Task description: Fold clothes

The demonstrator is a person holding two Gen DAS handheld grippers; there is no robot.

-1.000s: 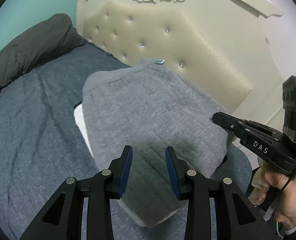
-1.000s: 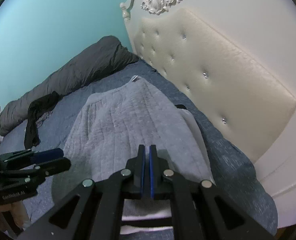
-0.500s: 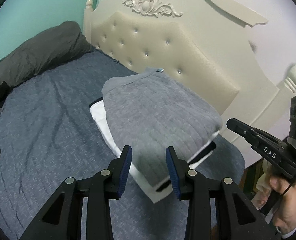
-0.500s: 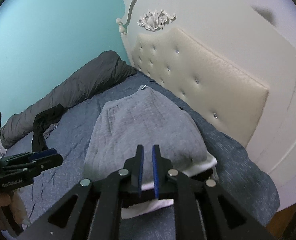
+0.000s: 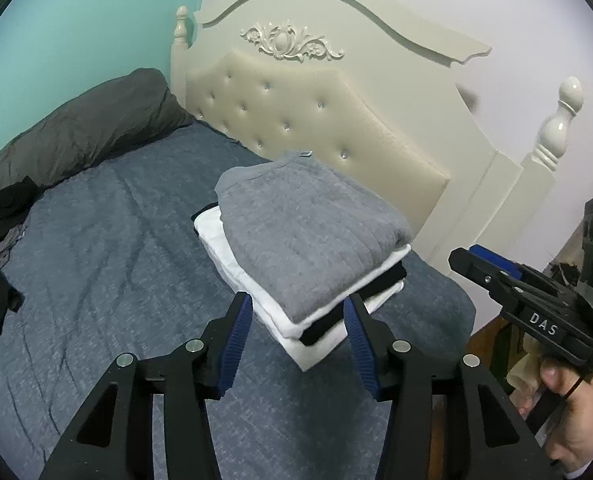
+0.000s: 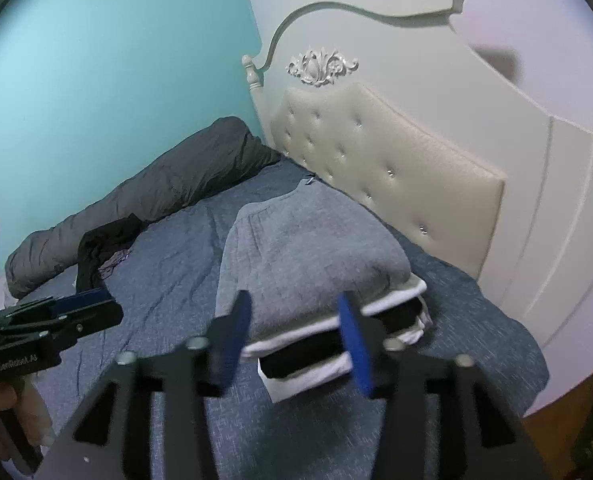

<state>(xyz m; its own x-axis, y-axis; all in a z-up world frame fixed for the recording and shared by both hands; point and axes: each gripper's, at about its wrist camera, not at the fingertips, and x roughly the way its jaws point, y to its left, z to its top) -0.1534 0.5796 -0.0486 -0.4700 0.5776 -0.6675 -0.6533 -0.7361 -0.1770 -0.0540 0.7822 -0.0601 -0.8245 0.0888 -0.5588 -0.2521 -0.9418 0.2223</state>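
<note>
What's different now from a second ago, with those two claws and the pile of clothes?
Both claws have pulled back from the grey top and are opening, nothing between them: the right claw, shut a second ago, and the left claw. The pile stayed put on the bed, grey top uppermost.

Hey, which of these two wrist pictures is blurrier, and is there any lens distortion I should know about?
Right wrist view: blurrier, the right gripper smeared as its jaws open, the folded stack soft. Left wrist view: sharp on the left gripper and stack. Both: fisheye bending of the headboard, dark rounded corners.
</note>
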